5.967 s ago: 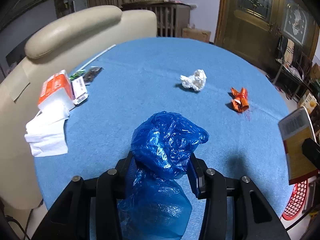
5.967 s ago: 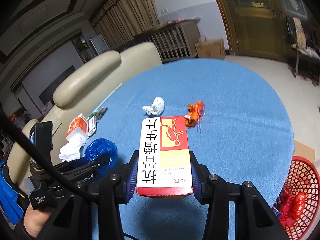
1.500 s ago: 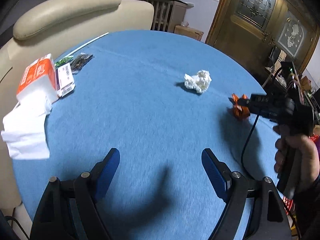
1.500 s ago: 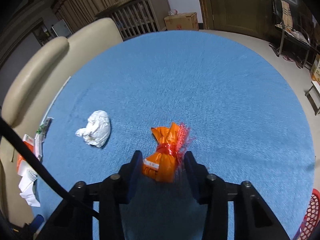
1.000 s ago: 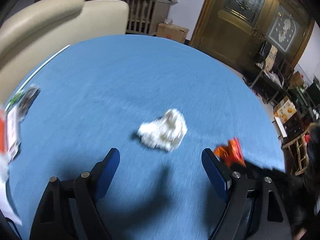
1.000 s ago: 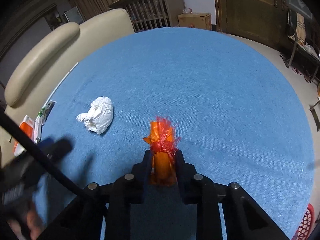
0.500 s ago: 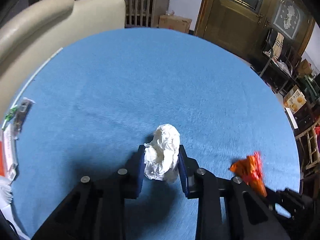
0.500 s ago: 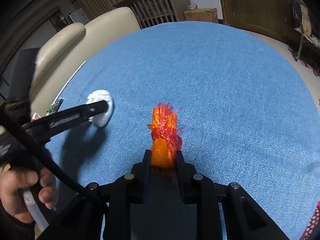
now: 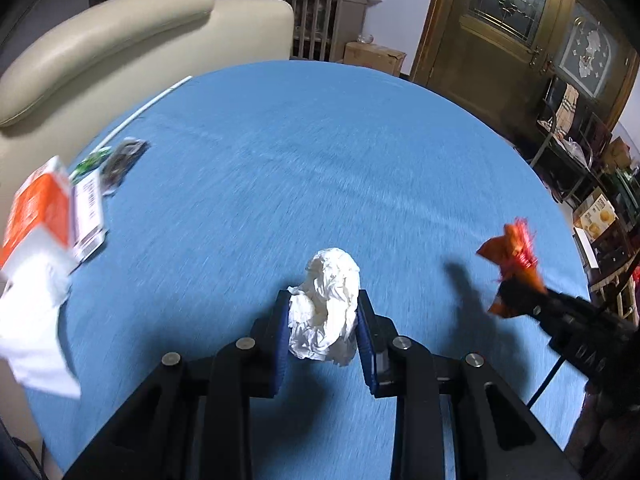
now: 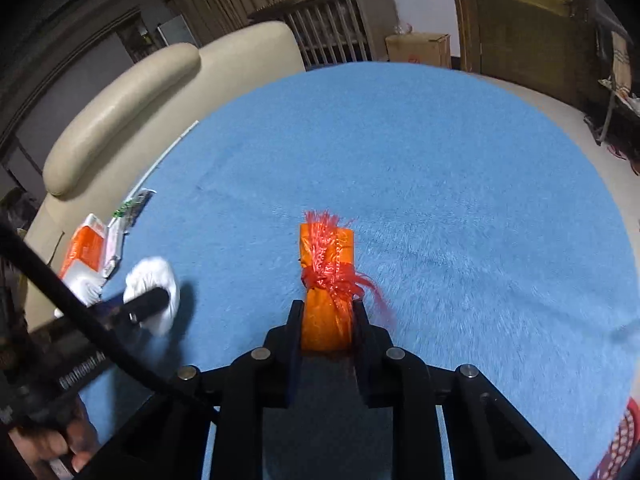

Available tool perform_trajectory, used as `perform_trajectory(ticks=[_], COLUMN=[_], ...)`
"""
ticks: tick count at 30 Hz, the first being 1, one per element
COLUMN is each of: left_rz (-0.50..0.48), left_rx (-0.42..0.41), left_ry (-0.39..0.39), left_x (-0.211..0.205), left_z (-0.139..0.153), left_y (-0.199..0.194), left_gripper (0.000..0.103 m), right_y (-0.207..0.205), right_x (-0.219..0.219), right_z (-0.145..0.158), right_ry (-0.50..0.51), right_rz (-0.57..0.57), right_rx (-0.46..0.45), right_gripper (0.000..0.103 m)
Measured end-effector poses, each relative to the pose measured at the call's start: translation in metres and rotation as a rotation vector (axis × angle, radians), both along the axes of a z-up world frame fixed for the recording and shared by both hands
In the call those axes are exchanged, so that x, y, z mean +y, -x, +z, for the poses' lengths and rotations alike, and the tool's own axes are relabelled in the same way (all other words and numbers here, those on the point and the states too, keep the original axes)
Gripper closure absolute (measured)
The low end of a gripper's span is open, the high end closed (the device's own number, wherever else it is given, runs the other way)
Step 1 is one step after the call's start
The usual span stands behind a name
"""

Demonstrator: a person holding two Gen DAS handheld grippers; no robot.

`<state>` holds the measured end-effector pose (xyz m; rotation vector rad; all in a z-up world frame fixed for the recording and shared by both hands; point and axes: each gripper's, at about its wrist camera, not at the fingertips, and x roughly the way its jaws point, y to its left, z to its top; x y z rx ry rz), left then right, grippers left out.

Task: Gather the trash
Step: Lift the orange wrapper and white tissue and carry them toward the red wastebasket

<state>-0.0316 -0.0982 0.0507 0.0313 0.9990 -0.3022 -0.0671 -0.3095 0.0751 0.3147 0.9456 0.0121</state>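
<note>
My left gripper (image 9: 323, 312) is shut on a crumpled white paper ball (image 9: 326, 304) and holds it above the blue round table (image 9: 320, 152). My right gripper (image 10: 326, 320) is shut on an orange wrapper tied with red fringe (image 10: 326, 280), also above the table. In the left wrist view the orange wrapper (image 9: 510, 256) shows at the right in the other gripper. In the right wrist view the white ball (image 10: 154, 292) shows at the left in the other gripper.
An orange and white tissue pack (image 9: 44, 216) with loose white tissue (image 9: 32, 320) and small packets (image 9: 120, 160) lie at the table's left edge. A cream sofa (image 9: 120, 28) stands behind. A red basket's rim (image 10: 624, 440) shows at lower right.
Both grippers have lifted and pulled back with their loads, the white ball in the left and the orange wrapper in the right. The tissue pack has come back into the left view.
</note>
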Motion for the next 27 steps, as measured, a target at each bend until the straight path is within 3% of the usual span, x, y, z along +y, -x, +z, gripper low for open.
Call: perform_trajectory(ticks=[13,27], left_rz=[-0.014,-0.023], left_rx=[-0.03,-0.074], left_ry=[-0.028,-0.086], left_x=[-0.002,-0.015], left_z=[0.0,0.013], left_y=[0.069,0.089], left_gripper=[0.071,0.071], right_y=[0.107,0.14], right_x=[0.013,0.002], right_z=[0.017,0.026], right_ry=[-0.038,-0.085], right_rz=[-0.048,-0.068], right_rx=[-0.048,-0.105], right_gripper=[0.079,0.079])
